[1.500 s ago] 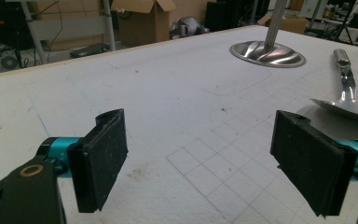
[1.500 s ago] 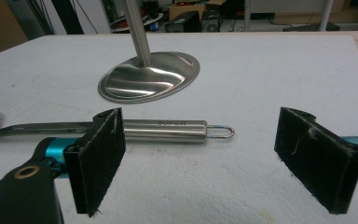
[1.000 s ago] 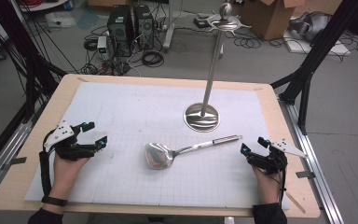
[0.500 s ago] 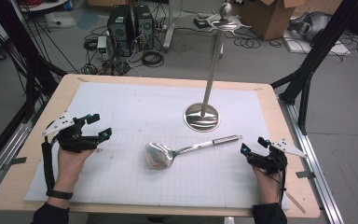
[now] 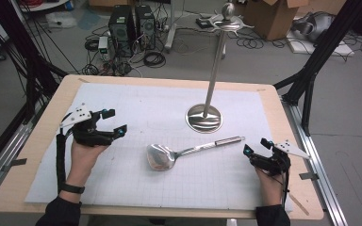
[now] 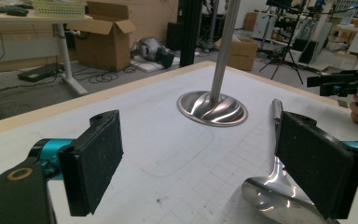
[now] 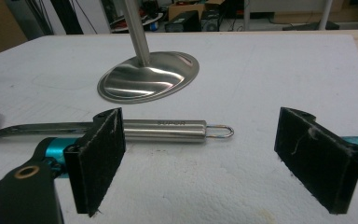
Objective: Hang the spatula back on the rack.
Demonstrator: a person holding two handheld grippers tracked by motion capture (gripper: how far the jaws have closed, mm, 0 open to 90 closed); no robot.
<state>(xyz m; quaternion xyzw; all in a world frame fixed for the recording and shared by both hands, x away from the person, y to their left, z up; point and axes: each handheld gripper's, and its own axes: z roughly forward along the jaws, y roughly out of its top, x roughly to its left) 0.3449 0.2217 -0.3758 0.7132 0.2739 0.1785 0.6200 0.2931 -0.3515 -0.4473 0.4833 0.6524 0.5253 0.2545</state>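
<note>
A large steel spoon (image 5: 188, 153) lies on the white mat, bowl toward the left, handle toward the right (image 7: 168, 129). Behind it a steel stand (image 5: 204, 117) rises on a round base, its pole ending in hooks at the top. My left gripper (image 5: 114, 121) hovers open to the left of the spoon's bowl (image 6: 270, 191), nothing between its pads (image 6: 95, 163). At the right, my right gripper (image 5: 254, 146) is open just beyond the handle's wire loop end, jaws wide and empty. The stand's base also shows in the left gripper view (image 6: 212, 108) and the right gripper view (image 7: 149, 77).
The white gridded mat (image 5: 136, 108) covers a wooden table (image 5: 42, 141) with metal rails along both sides. Beyond the far edge the floor holds computer towers (image 5: 129, 23), cables and cardboard boxes (image 5: 273, 16). A black frame leg (image 5: 311, 75) stands at the right rear corner.
My left gripper has moved forward and to the right, toward the spoon's bowl. The right gripper, spoon and stand have stayed where they were.
</note>
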